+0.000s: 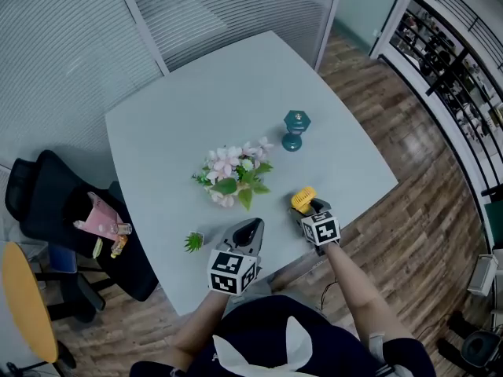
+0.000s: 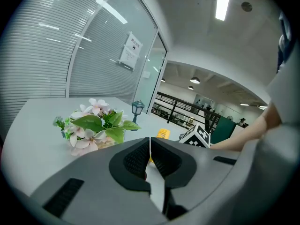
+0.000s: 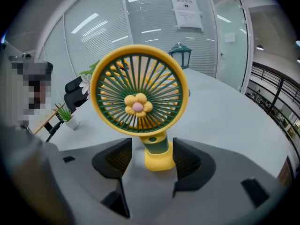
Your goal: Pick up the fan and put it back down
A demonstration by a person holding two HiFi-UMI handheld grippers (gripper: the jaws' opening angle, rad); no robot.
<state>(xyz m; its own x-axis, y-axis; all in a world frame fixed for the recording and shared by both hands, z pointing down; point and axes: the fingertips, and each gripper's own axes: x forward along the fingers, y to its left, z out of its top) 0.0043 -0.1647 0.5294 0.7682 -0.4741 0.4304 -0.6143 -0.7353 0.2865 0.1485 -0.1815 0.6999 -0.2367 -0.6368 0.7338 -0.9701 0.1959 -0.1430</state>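
Straddling the stem of the upright fan (image 3: 138, 104) mid-frame, right gripper (image 3: 150, 157) has jaws apart, unclamped; left gripper (image 2: 150, 156) pinched together, empty, farther off.

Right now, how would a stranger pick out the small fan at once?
Look at the pale grey table, near its edge on the person's right. There the fan is upright between the open jaws of the right gripper. It alone is yellow, a round cage with green ribs and a flower centre, unlike the teal lantern and the pink bouquet.
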